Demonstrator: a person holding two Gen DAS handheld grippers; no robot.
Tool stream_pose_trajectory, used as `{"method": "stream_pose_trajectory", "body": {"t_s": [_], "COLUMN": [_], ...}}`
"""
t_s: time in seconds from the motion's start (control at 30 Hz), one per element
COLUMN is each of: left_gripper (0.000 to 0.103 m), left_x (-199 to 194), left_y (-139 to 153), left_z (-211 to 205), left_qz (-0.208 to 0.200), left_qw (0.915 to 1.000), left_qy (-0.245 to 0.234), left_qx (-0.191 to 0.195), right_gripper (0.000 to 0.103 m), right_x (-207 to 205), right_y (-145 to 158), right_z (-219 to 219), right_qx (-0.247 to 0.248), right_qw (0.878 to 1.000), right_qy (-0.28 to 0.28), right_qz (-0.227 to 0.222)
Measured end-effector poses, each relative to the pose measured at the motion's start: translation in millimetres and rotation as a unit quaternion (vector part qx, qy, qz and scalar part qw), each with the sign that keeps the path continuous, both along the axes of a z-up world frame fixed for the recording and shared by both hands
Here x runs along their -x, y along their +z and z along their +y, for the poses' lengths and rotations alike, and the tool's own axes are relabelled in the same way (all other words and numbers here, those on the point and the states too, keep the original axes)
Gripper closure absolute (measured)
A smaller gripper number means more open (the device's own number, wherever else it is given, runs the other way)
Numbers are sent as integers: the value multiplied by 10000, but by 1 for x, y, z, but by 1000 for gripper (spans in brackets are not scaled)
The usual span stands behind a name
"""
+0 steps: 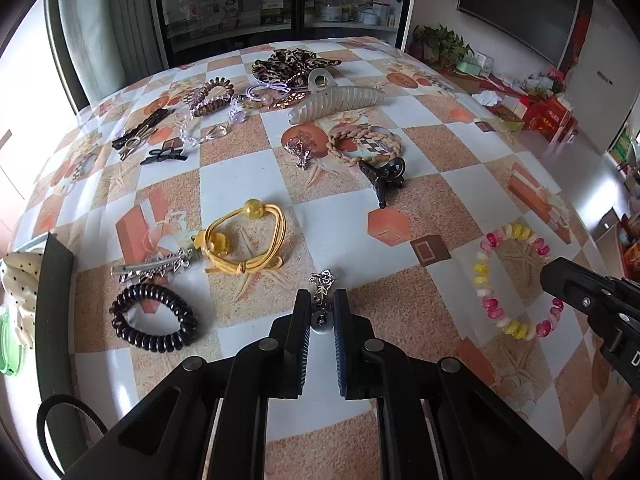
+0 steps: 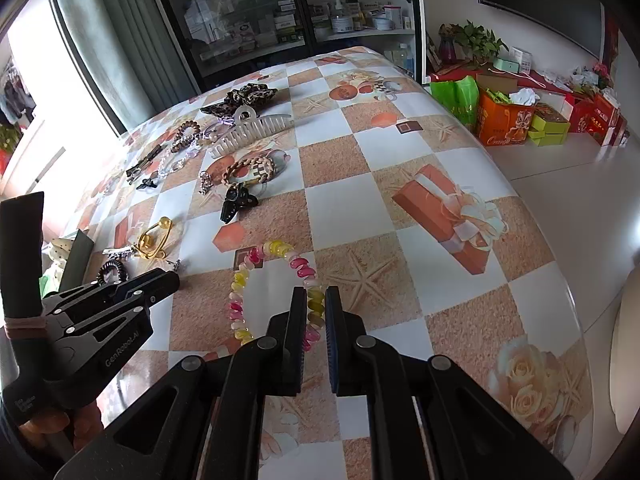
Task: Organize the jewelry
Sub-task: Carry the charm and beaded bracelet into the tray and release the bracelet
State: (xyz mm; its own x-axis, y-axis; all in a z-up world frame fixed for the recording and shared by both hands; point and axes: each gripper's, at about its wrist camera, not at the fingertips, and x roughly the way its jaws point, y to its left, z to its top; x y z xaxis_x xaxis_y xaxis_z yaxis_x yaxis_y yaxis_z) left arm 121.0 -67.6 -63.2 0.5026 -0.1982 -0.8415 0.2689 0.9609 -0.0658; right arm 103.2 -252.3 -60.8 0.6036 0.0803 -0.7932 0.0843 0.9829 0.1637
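On the checked tablecloth (image 1: 248, 184) lie several hair ties, clips and bracelets. In the left wrist view my left gripper (image 1: 322, 304) is shut on a small silver charm (image 1: 322, 282); the charm's round grey disc sits between the pads. A pink and yellow coil bracelet (image 2: 240, 284) lies near the table's front, and my right gripper (image 2: 315, 300) is shut on its near side. The right gripper (image 1: 554, 284) also shows at the right edge of the left wrist view, on that bracelet (image 1: 486, 256). In the right wrist view the left gripper (image 2: 172, 280) shows at the left, held by a hand.
A yellow hair tie (image 1: 244, 240), a black coil tie (image 1: 154, 320) and a silver clip (image 1: 152, 268) lie left of the charm. Further back are a black claw clip (image 1: 382, 176), a braided bracelet (image 1: 364, 144) and a large pale claw clip (image 1: 336, 100). A dark-walled box (image 1: 54, 300) stands at the left edge.
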Motion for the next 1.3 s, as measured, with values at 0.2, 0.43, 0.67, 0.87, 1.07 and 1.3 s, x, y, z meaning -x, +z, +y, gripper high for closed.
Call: {"method": "stream_pose_trajectory", "body": {"t_s": [0.2,0.43,0.67,0.87,1.07,1.3], "left_gripper": [89,89,89,89,89,89], "left_x": [17,41,58,72,82,94], "left_y": [16,43,62,73,72,64], "left_z": [12,35,68,112,170,232], "left_qz": [-135,-372,-549,-707,-715,-706], "left_qw": [9997,9987,9971,9938,9889,9813], "left_qy": [-20,66,306,644,1177,1732], "left_qx": [187,336,426,563,554,461], "right_gripper": [93,93,93,93,93,93], "right_x": [6,13,19,19,13,-1], "right_y": [6,19,37,54,70,73], "right_z": [3,16,39,70,114,185], "right_qx": [-69,-159,-249,-358,-341,-409], "right_qw": [10000,9998,9991,9974,9939,9851], "right_qy": [12,90,281,571,1004,1664], "right_qz": [-38,-82,-174,-238,-298,-162]}}
